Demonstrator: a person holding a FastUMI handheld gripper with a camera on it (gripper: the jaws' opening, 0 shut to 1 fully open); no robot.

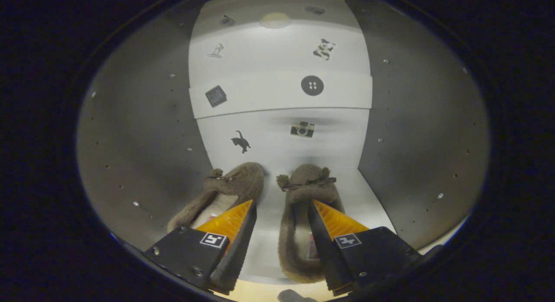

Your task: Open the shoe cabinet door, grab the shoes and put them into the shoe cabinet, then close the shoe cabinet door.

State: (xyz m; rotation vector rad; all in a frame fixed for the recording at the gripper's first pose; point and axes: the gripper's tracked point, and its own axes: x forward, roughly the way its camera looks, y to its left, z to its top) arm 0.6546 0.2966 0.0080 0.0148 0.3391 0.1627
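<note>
Two brown furry slippers lie side by side on the white shelf inside the shoe cabinet, toes toward the back wall. The left slipper lies partly under my left finger. The right slipper runs under my right finger. My gripper is open inside the cabinet, its fingers wide apart above the slippers. Bare shelf shows in the gap between them, and neither finger presses on a slipper.
The cabinet's grey side walls with rows of small holes close in on both sides. The white back wall carries small stickers, a cat and a camera among them. A pale wooden edge shows below the shelf.
</note>
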